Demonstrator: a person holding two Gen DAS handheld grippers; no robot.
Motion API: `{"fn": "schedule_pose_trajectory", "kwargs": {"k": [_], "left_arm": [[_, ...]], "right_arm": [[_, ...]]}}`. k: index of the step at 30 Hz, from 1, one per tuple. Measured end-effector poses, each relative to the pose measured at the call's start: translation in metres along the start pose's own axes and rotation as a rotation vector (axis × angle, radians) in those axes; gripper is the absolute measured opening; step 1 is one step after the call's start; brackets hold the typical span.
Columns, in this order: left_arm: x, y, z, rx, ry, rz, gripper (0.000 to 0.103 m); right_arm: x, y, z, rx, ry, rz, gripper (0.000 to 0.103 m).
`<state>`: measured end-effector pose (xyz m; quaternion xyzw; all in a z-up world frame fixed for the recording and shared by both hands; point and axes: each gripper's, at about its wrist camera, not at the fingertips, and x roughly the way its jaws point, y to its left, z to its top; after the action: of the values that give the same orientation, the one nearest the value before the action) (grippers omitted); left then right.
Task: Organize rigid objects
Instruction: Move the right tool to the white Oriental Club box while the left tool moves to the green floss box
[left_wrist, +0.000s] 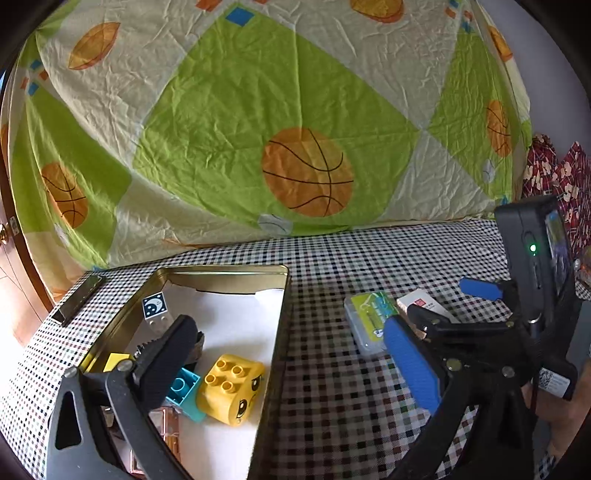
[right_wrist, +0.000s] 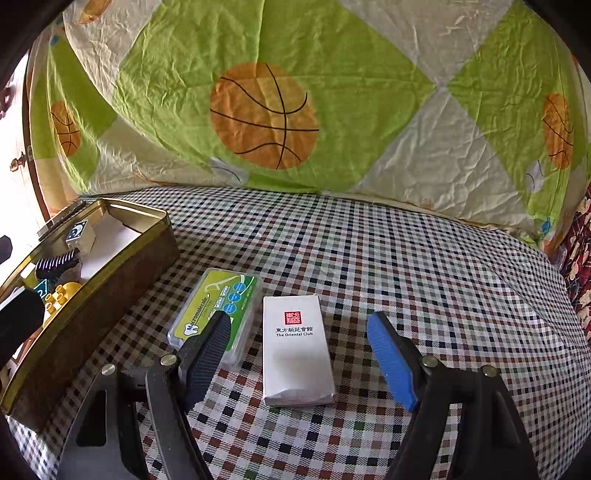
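Rigid objects are partly sorted. Seen from the left wrist, the gold tin (left_wrist: 221, 275) sits at the left end of the checked tablecloth (left_wrist: 369, 258) and already holds a yellow face brick (left_wrist: 231, 387), a teal brick (left_wrist: 183, 393), a moon-printed block (left_wrist: 154, 305) and other small pieces. The left gripper (left_wrist: 291, 354) hangs over the tin's right wall, its jaws spread wide with nothing between them. To its right, the right gripper (left_wrist: 436, 310) reaches toward the two things left out on the cloth.

From the right wrist, the white carton (right_wrist: 295, 354) lies flat near the front edge of the cloth, and a clear floss-pick case (right_wrist: 214, 314) lies just beside it on the tin's side. The right gripper (right_wrist: 295, 350) straddles the carton, jaws apart and not touching it; one black finger (right_wrist: 207, 354) overlaps the case.

By my reading, two items remain to go in.

The cloth covers a table pushed against a bed quilt (right_wrist: 295, 92) printed with basketballs.
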<state>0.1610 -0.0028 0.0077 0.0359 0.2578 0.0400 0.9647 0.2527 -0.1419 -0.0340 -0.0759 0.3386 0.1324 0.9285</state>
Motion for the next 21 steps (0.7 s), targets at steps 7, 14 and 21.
{"fn": "schedule_pose_trajectory", "kwargs": {"k": [7,14,21], "left_arm": [[0.013,-0.006,-0.006,0.032,0.026,0.039,0.103],[0.014,-0.005,-0.019,0.118,0.020,0.136,0.103],[0.018,-0.027,0.003,0.058,0.050,0.015,0.103]], "right_arm": [[0.018,-0.008,-0.002,0.019,0.097,0.048,0.065],[0.033,-0.012,-0.005,0.024,0.169,0.114,0.054],[0.032,-0.027,-0.009,0.046,0.166,0.074,0.044]]}}
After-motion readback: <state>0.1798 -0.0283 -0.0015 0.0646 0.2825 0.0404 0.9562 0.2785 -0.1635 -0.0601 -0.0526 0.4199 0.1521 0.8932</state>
